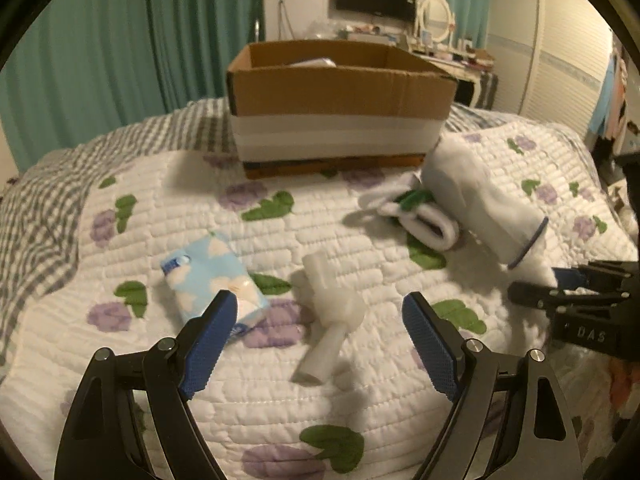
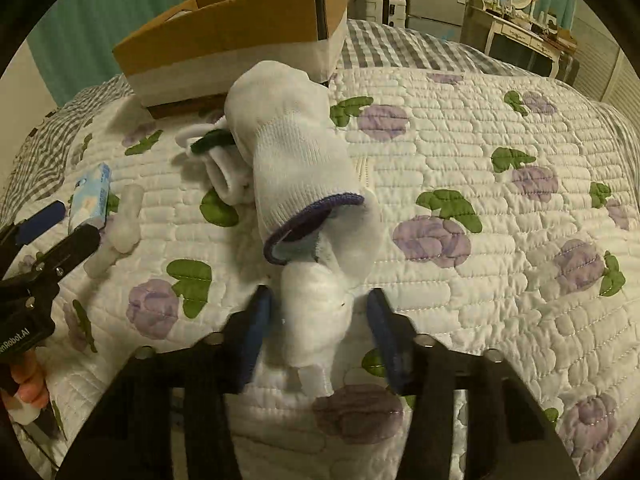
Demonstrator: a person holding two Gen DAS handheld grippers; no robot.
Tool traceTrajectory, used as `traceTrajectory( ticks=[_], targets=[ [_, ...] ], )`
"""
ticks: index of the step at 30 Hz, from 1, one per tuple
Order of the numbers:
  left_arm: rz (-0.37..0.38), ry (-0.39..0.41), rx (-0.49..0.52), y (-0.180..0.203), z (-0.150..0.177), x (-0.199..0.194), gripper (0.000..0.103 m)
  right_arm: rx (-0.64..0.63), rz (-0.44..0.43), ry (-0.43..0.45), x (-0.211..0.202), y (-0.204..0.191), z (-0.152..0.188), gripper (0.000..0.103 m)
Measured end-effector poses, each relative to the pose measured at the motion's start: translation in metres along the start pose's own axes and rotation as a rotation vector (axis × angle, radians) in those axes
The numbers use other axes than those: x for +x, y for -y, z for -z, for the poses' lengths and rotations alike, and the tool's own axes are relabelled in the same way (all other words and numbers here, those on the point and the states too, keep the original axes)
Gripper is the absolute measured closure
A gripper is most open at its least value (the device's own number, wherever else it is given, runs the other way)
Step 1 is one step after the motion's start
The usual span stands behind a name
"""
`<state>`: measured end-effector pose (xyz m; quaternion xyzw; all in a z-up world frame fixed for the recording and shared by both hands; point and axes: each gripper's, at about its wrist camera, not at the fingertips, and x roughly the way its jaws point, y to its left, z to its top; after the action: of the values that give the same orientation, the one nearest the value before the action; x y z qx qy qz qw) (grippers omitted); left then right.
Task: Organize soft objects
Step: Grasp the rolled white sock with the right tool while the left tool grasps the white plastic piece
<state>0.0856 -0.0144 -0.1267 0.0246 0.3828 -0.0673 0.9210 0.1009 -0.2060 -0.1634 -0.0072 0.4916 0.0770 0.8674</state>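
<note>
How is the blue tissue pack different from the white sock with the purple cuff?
The tissue pack is sky blue with white clouds; the sock is plain white with a purple rim. The pack is a small neat block, while the sock is longer, floppy and rumpled. The pack lies untouched just beyond the left claw, which is open; the sock's end sits between the right claw's blue fingers. Both rest on the flowered quilt.

Both wrist views look low across the quilted bed (image 1: pixel 280 400) toward the cardboard box (image 1: pixel 340 92); the right sits closer, seemingly angled leftward, sharing the white socks (image 2: pixel 296 152).
</note>
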Motion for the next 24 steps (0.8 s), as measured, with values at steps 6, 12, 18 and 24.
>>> traceTrajectory(
  ticks=[6, 12, 18, 24],
  targets=[
    [0.053, -0.007, 0.013, 0.005, 0.003, -0.001, 0.019, 0.0, 0.024, 0.06, -0.017, 0.0, 0.001, 0.075],
    [0.063, -0.062, -0.005, 0.004, 0.002, 0.017, 0.042, 0.04, 0.034, 0.127, -0.04, 0.014, -0.003, 0.075],
    [0.052, -0.136, 0.016, 0.012, 0.002, 0.045, 0.061, 0.042, 0.007, 0.116, -0.036, 0.014, -0.006, 0.075],
    [0.078, -0.141, -0.014, 0.007, 0.006, 0.043, 0.071, 0.043, 0.005, 0.116, -0.033, 0.015, -0.004, 0.075]
  ],
)
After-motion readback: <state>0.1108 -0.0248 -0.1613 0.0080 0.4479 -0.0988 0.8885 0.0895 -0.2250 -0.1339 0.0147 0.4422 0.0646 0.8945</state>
